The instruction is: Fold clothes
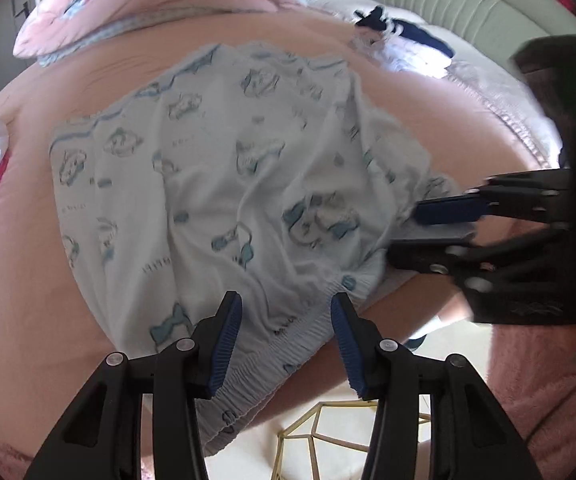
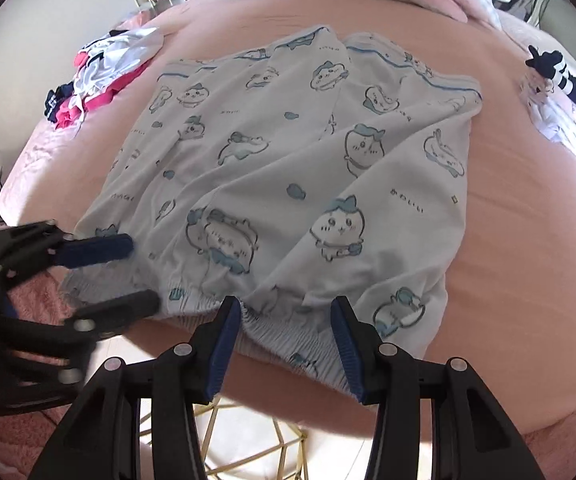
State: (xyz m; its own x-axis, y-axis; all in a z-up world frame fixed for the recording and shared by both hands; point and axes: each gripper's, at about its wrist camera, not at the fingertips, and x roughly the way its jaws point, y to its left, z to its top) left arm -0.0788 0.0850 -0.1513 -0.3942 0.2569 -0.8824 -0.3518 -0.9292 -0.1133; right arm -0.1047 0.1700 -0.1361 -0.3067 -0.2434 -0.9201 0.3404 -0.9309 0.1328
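Observation:
A pale blue garment (image 1: 228, 184) (image 2: 288, 160) with a cartoon print lies spread on the pink bed (image 1: 28, 260) (image 2: 527, 220). Its gathered elastic waistband (image 1: 256, 368) (image 2: 288, 332) hangs at the near edge. My left gripper (image 1: 286, 304) (image 2: 144, 274) is open over the waistband's left part, with the band lying between its blue pads and not pressed. My right gripper (image 2: 286, 304) (image 1: 403, 236) is open as well, over the waistband further right, with cloth between its fingers but not pinched.
A heap of pink, white and dark clothes (image 2: 108, 68) lies at the bed's far left. Dark striped socks (image 2: 559, 76) (image 1: 407, 28) lie at the far right. Folded pink bedding (image 1: 148, 0) is at the back. A gold wire frame (image 1: 319, 432) stands on the floor below.

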